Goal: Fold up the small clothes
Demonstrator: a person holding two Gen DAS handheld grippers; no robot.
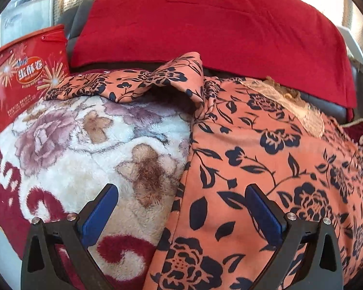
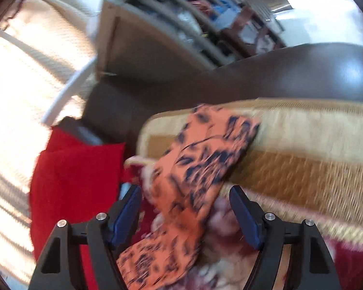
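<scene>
An orange garment with a dark blue flower print (image 1: 266, 164) lies spread on a fluffy white and maroon floral blanket (image 1: 84, 149), one sleeve stretched left along the back. My left gripper (image 1: 181, 193) is open and empty, hovering over the garment's left edge. In the blurred right wrist view the garment (image 2: 196, 169) has a sleeve draped onto a woven tan mat (image 2: 302, 169). My right gripper (image 2: 185, 194) is open, just above the cloth, holding nothing.
A red cloth (image 1: 205, 24) covers the dark sofa back behind the garment. A red snack box (image 1: 24, 77) stands at the left. In the right wrist view there is a dark sofa arm (image 2: 302, 72), a red cloth (image 2: 72, 181) and shelving (image 2: 181, 24) beyond.
</scene>
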